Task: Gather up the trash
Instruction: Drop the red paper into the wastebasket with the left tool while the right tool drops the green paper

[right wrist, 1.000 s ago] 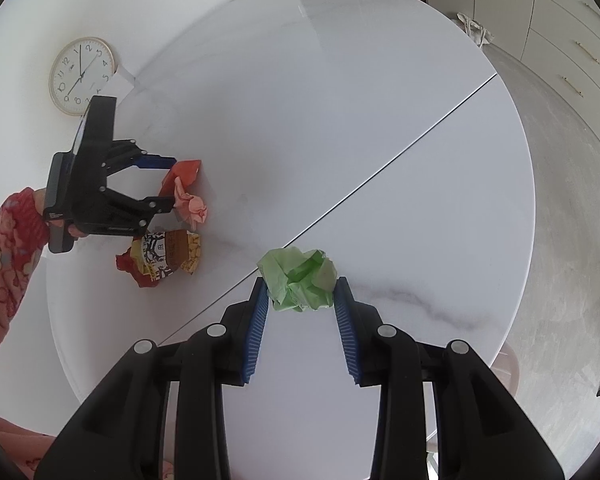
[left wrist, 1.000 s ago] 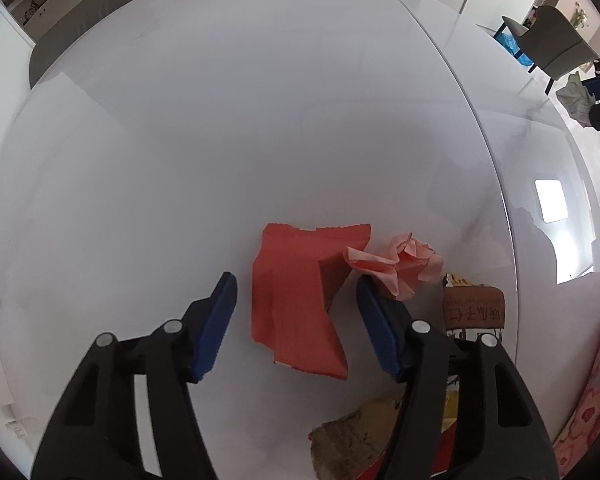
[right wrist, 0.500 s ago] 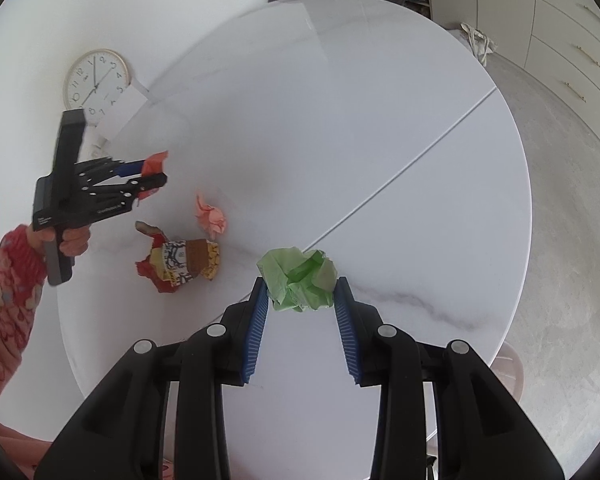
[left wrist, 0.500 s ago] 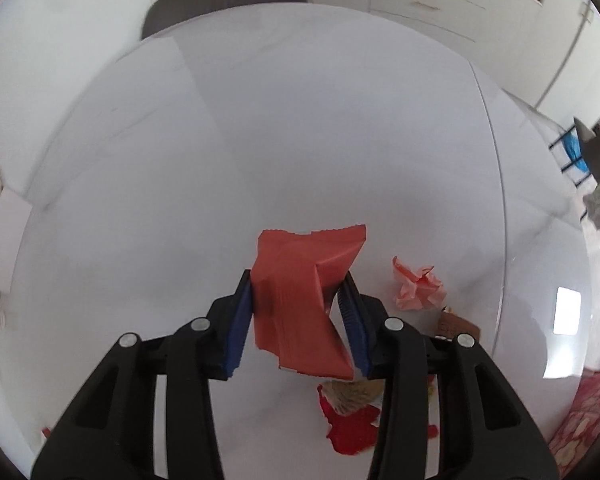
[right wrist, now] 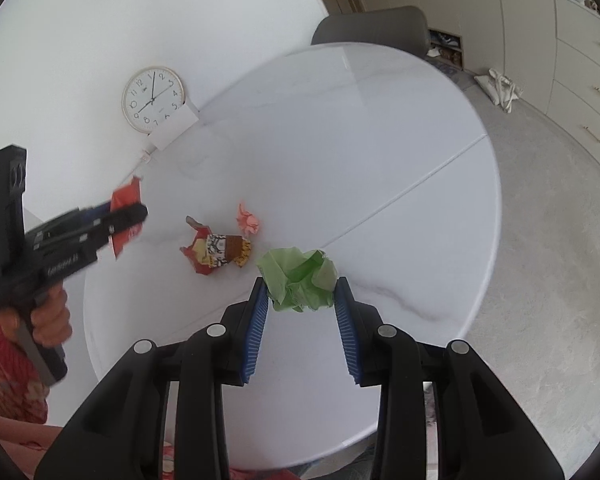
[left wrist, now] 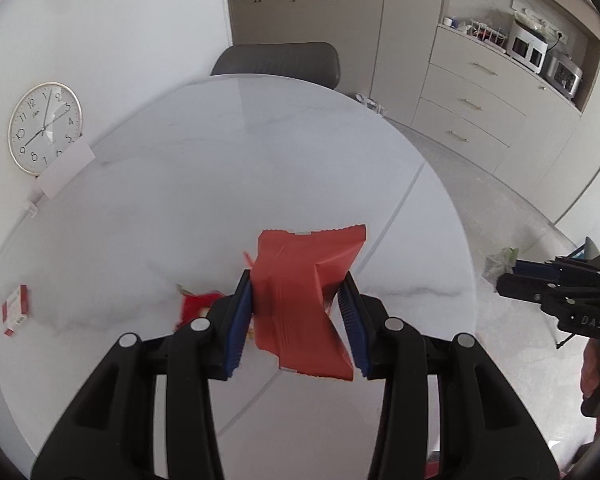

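Pinching a red wrapper (left wrist: 300, 300) between its blue pads, your left gripper (left wrist: 298, 304) hangs above the round marble table (right wrist: 340, 152). Your right gripper (right wrist: 302, 300) clamps a crumpled green paper (right wrist: 300, 280). A printed wrapper (right wrist: 218, 254) and pink wad (right wrist: 248, 220) lie below.

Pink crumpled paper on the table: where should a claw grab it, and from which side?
Take the pink crumpled paper across its bunched middle, coming from above. It is a small loose wad lying apart from the patterned wrapper, so the fingers can straddle it. Both claws look full now.
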The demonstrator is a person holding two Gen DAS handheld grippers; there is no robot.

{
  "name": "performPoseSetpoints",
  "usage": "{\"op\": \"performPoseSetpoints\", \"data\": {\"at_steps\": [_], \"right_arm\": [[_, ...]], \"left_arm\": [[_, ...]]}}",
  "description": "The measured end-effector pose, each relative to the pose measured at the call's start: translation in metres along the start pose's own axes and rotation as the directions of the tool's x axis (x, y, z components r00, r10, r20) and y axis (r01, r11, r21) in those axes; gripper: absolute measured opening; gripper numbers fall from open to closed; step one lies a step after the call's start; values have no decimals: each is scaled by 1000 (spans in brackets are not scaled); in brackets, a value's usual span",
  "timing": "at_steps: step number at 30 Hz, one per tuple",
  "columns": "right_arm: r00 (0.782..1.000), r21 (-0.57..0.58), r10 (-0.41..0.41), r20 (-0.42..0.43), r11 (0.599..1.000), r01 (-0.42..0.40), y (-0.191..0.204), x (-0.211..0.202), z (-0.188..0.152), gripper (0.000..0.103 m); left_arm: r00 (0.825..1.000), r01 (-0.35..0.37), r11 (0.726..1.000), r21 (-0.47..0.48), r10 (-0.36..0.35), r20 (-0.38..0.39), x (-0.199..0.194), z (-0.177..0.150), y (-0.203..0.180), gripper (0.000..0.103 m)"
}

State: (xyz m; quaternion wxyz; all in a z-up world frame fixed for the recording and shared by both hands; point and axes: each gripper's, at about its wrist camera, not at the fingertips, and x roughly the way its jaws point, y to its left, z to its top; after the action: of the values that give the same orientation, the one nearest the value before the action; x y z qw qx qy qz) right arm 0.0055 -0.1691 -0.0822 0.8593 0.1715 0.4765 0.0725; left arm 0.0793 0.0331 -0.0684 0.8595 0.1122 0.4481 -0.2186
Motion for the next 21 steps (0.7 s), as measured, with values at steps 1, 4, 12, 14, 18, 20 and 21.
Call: {"op": "performPoseSetpoints", "data": {"at_steps": [1, 4, 12, 14, 18, 20, 21], "right_arm": [[1000, 5, -10, 10, 1000, 10, -8, -11, -6, 36], [998, 37, -55, 39, 998, 54, -40, -45, -26, 36], [970, 214, -241, 38, 950, 228, -139, -113, -101, 36], [966, 256, -258, 28, 936, 243, -158, -122, -120, 36], [962, 309, -274, 11, 916, 257, -184, -136, -147, 36], [962, 322, -274, 8, 911, 257, -192, -140, -155, 36], [962, 325, -272, 6, 910, 256, -195, -142, -158, 36]], "left_arm": [[1000, 19, 1000, 1, -19, -9, 0, -9, -24, 42], [993, 107, 994, 16, -106, -46, 7, -21, -76, 42], [925, 322, 925, 199, -263, -275, 68, -69, -248, 42], [904, 352, 907, 230, -266, -336, 90, -84, -277, 42], [870, 368, 894, 256, -233, -435, 127, -108, -315, 44], [860, 355, 903, 242, -213, -464, 138, -115, -326, 51], [857, 349, 906, 238, -206, -473, 143, -117, -328, 55]]}}
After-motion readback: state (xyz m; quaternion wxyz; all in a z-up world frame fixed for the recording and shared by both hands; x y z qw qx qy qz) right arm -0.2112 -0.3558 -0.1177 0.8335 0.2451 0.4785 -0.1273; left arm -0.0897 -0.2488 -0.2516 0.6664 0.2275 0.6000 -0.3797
